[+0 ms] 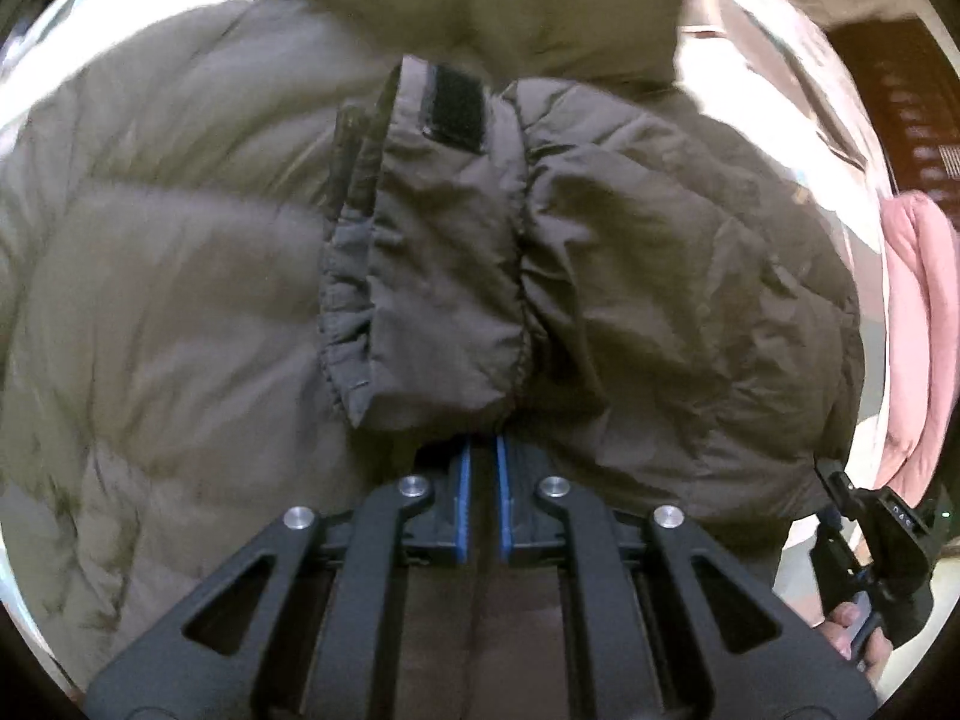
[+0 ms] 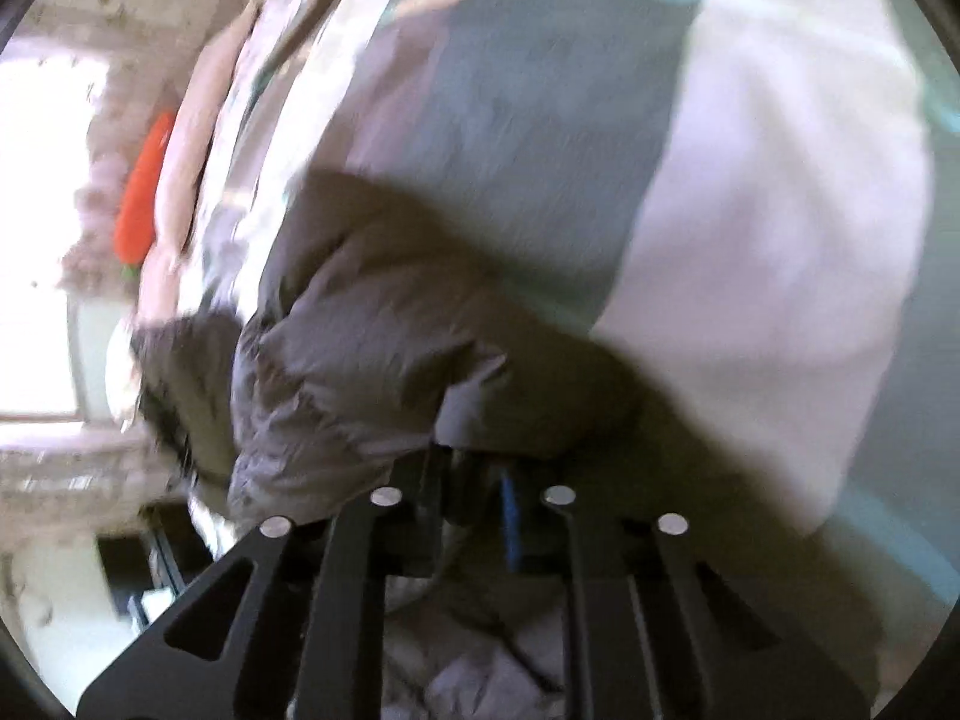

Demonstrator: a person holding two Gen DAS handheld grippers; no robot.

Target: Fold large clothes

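A large olive-brown puffer jacket (image 1: pixel 150 276) fills the left wrist view. My left gripper (image 1: pixel 483 438) is shut on the jacket's sleeve cuff (image 1: pixel 444 276), which has a black velcro strip (image 1: pixel 456 108) and hangs in front of the jacket body. My right gripper (image 2: pixel 480 468) is shut on a bunched fold of the same jacket (image 2: pixel 360 324); its blue pad (image 2: pixel 509 516) shows beside the cloth. The right gripper also shows at the lower right of the left wrist view (image 1: pixel 870 540), held by a hand. The right wrist view is blurred.
The jacket lies over a bed cover (image 2: pixel 750 210) with wide white and grey-blue stripes. A pink cloth (image 1: pixel 918 330) hangs at the right. An orange object (image 2: pixel 144 192) is at the far left. Dark furniture (image 1: pixel 912 114) stands at the upper right.
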